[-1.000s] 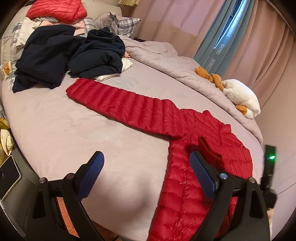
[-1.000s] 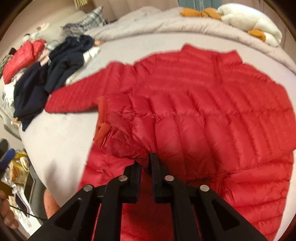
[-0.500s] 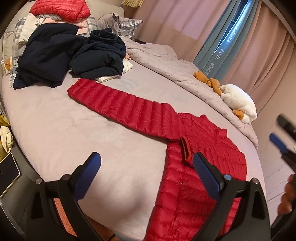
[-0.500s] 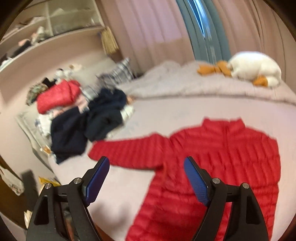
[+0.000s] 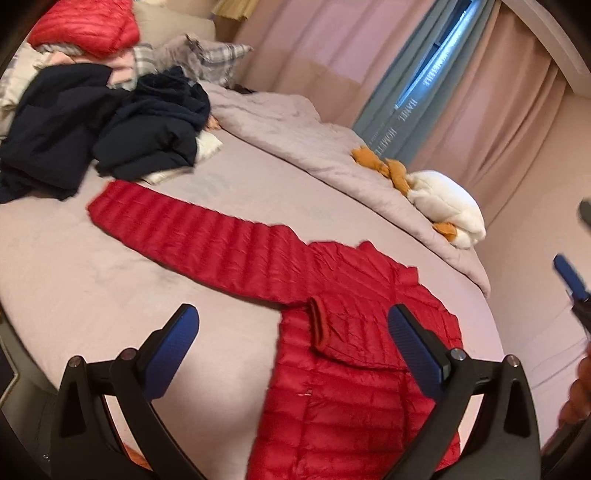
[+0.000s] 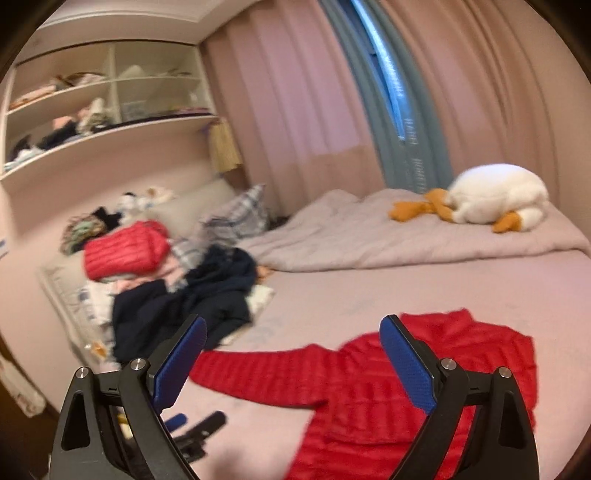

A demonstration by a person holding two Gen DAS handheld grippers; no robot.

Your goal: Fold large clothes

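A red quilted down jacket [image 5: 343, 376] lies flat on the bed. Its left sleeve [image 5: 192, 229] stretches out toward the clothes pile. Its other sleeve is folded across the chest, cuff [image 5: 318, 325] showing. The jacket also shows in the right wrist view [image 6: 388, 376]. My left gripper [image 5: 291, 347] is open and empty, above the bed's near edge by the jacket's hem. My right gripper [image 6: 291, 362] is open and empty, lifted well above the jacket. It appears at the right edge of the left wrist view [image 5: 570, 277].
A pile of dark navy clothes [image 5: 110, 125] lies at the bed's far left, behind it a folded red jacket [image 5: 85, 29] and plaid pillows [image 5: 218, 59]. A rumpled duvet [image 5: 295, 133] and a white plush duck [image 5: 443, 206] lie along the curtain side. Shelves [image 6: 103, 103] hang above.
My right gripper let go of the folded sleeve, opened and rose away from the jacket. The sleeve now lies across the chest. My left gripper shifted slightly, still open.
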